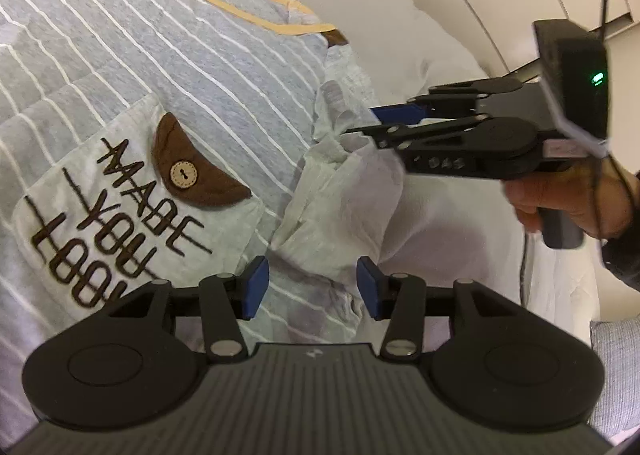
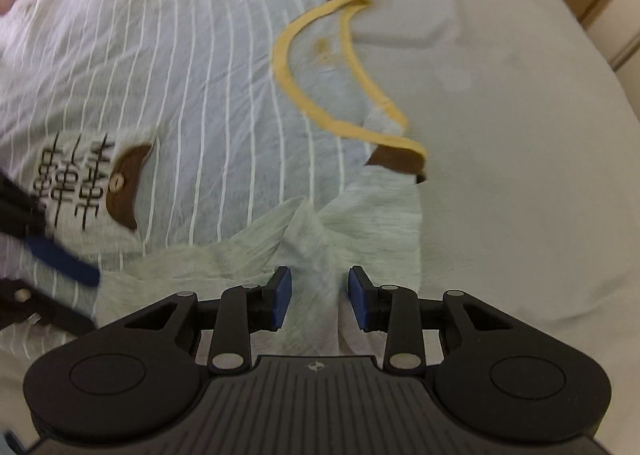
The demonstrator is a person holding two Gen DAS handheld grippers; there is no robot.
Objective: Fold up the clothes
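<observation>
On my left wrist view the striped T-shirt (image 1: 132, 55) fills the upper left and centre of the frame, lying flat on the white bed sheet (image 1: 424, 39), its yellow neckline (image 1: 240, 11) toward the top. The chest pocket (image 1: 132, 191), printed "MADE YOU LOOK" with a brown flap and a wooden button (image 1: 184, 176), sits left of centre. My left gripper (image 1: 313, 287) is at the bottom centre, its blue-padded jaws standing wide apart above the crumpled pale sleeve (image 1: 336, 207), gripping nothing. At the right of that frame a hand (image 1: 568, 199) holds my right gripper (image 1: 370, 121), reaching in toward the sleeve's upper edge. In the right wrist view the right gripper (image 2: 319, 297) sits at the bottom centre with its jaws parted, a fold of the pale sleeve (image 2: 320, 231) rising between the pads; I cannot tell whether the pads touch it. The shirt body (image 2: 192, 75) spreads across the upper left, and one blue finger of the left gripper (image 2: 60, 259) enters at the left edge.
</observation>
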